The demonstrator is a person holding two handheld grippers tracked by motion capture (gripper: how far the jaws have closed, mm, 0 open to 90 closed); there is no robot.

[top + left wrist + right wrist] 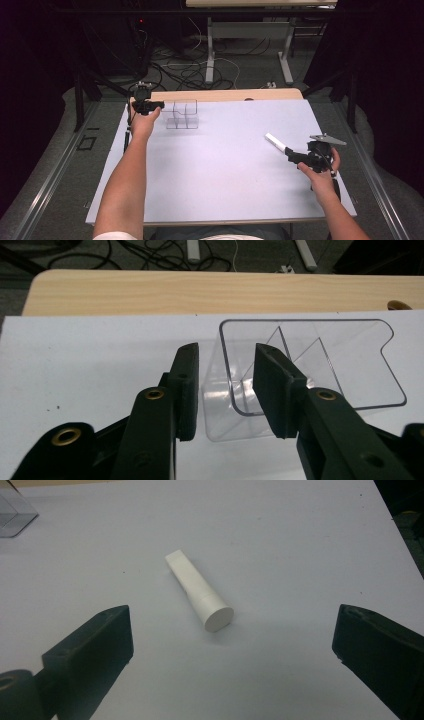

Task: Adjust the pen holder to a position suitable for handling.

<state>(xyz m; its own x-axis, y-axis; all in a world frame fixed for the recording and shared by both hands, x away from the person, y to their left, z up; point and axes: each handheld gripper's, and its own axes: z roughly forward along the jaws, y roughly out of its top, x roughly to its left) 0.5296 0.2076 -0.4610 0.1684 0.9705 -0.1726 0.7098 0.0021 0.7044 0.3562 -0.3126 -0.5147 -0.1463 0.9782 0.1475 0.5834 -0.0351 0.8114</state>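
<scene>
Left gripper (225, 390) at eleven o'clock, jaws straddling the clear box (305, 365) wall, not quite clamped | right gripper (230, 655) at four o'clock, jaws wide, lined up on the white tube (200, 592) lying flat | step: probably reaching; next: close squarely across the tube.

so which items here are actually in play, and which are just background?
In play:
- clear divided box, left gripper jaws either side of its near wall
- white tube, lying ahead of the open right gripper

Background:
- floor cables
- grey table legs
- wooden tabletop edge
</scene>
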